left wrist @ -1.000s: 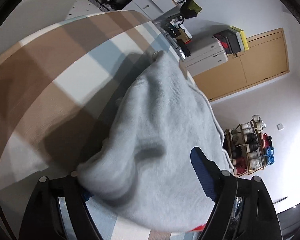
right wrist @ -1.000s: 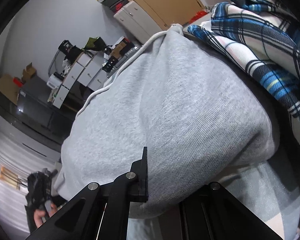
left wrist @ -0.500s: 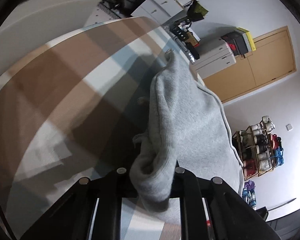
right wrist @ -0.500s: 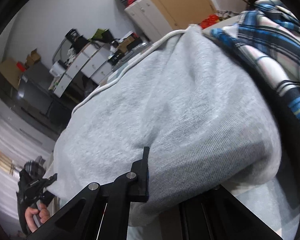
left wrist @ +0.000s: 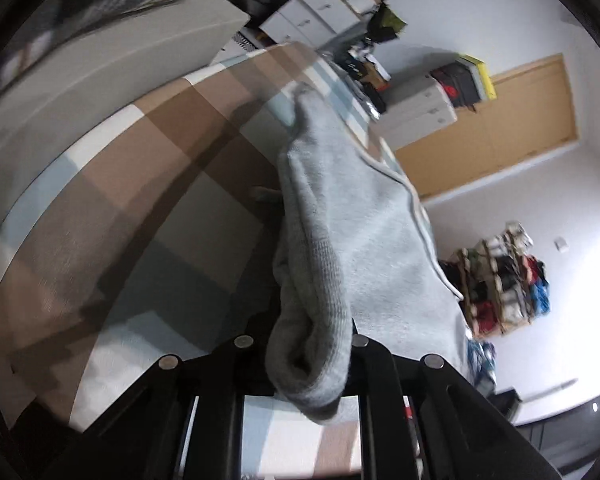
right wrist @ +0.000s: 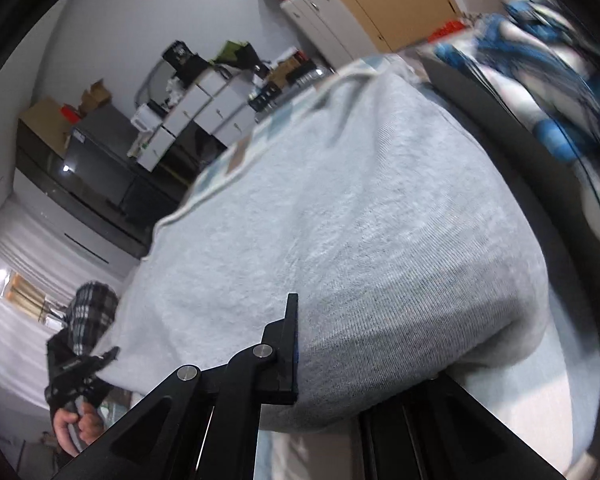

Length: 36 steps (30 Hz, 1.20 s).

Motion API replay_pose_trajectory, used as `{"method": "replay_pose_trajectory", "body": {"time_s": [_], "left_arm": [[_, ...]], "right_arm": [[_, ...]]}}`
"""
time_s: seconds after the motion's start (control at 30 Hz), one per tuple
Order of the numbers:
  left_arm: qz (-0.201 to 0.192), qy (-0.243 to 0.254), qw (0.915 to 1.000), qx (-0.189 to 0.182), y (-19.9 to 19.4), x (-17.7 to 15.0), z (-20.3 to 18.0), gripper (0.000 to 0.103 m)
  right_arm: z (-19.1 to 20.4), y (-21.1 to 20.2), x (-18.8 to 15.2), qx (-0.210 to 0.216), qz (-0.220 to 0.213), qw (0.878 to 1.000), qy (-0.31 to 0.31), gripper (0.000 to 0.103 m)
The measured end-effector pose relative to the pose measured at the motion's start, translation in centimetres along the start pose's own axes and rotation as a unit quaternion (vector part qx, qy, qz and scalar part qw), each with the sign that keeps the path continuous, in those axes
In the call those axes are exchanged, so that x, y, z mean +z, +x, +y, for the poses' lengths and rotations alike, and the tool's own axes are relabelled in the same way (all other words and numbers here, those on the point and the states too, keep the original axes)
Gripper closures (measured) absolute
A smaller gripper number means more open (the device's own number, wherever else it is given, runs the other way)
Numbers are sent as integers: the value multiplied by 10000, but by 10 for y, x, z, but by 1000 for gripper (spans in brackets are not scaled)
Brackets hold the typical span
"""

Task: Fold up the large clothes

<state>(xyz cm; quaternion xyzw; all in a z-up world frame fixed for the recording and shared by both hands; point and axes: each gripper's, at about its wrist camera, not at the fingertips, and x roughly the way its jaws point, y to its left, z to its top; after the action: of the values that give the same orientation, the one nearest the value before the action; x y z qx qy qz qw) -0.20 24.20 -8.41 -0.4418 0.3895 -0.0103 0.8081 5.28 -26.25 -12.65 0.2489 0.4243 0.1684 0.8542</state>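
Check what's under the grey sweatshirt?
The grey sweatshirt, pinched by the left gripper and right gripper, hangs over a checked cloth. The part of the cloth directly beneath it is covered.

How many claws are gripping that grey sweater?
2. The left claw pinches a bunched edge of the grey sweater; the right claw clamps another edge.

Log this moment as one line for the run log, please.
stage: lifting garment | left gripper: jaws shut on grey sweatshirt | right gripper: jaws shut on it | surface: checked cloth
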Motion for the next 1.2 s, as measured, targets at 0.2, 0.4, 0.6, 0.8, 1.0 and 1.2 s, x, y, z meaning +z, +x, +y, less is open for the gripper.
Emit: {"method": "replay_pose_trajectory", "body": {"time_s": [0.2,0.4,0.6,0.8,1.0,1.2], "left_arm": [[661,-183,9975,191,7,8,9,88],[167,92,9997,131,-18,29,-5,44],[124,1248,9921,-92,13,11,-89,23],[-153,1451,9893,-45,93,-3,-130,23],[22,2148,9752,541,105,-9,-109,23],[58,2205,9732,652,92,7,-91,23]], "right_arm": [[-8,-22,-15,-429,101,9990,73,86],[20,-65,-20,-820,6,9953,-510,48],[96,-76,17,-729,-349,9846,-1550,8],[166,42,74,-1301,613,9542,-2622,7],[193,155,93,-1573,1536,9172,-3323,9],[190,218,101,-1492,2112,8975,-3573,9]]}}
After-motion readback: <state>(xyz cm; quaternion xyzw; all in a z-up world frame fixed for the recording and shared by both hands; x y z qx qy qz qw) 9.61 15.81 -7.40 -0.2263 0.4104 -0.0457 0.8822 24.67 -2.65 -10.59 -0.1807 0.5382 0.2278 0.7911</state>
